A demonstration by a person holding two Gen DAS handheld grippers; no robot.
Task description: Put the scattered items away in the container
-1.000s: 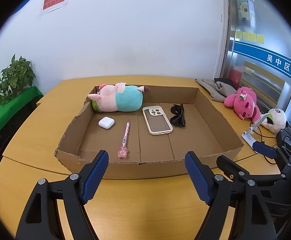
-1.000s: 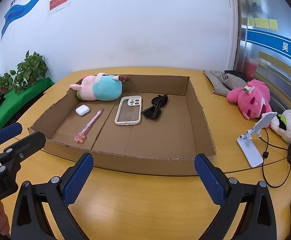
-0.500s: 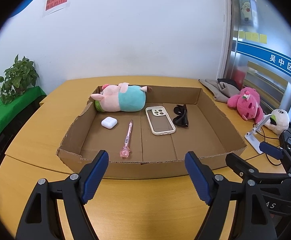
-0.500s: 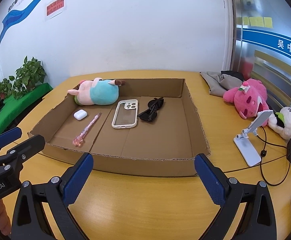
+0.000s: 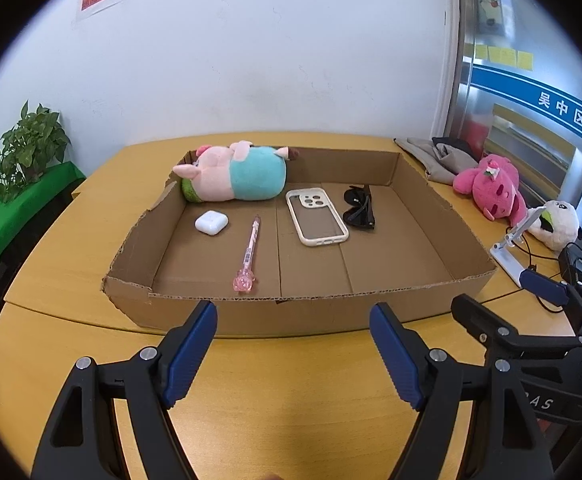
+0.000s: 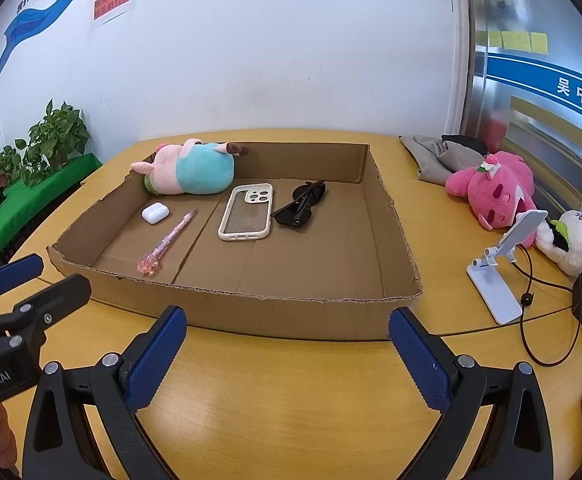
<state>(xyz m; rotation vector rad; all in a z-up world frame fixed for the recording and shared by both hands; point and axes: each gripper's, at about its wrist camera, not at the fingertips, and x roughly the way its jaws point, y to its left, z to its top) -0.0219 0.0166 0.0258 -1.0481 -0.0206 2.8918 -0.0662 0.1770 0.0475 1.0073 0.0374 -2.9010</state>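
Observation:
A shallow cardboard tray stands on the wooden table. In it lie a pink-and-teal plush pig, a white earbud case, a pink pen, a cream phone case and black sunglasses. My left gripper is open and empty, in front of the tray's near wall. My right gripper is open and empty, also in front of the near wall.
Right of the tray lie a pink plush, a white panda plush, a white phone stand with a black cable, and grey cloth. Potted plants stand at the left. The wall is behind the table.
Both grippers have pulled back and risen slightly from the tray, which looks a little smaller. Both stay open and empty. The items in the tray have not moved.

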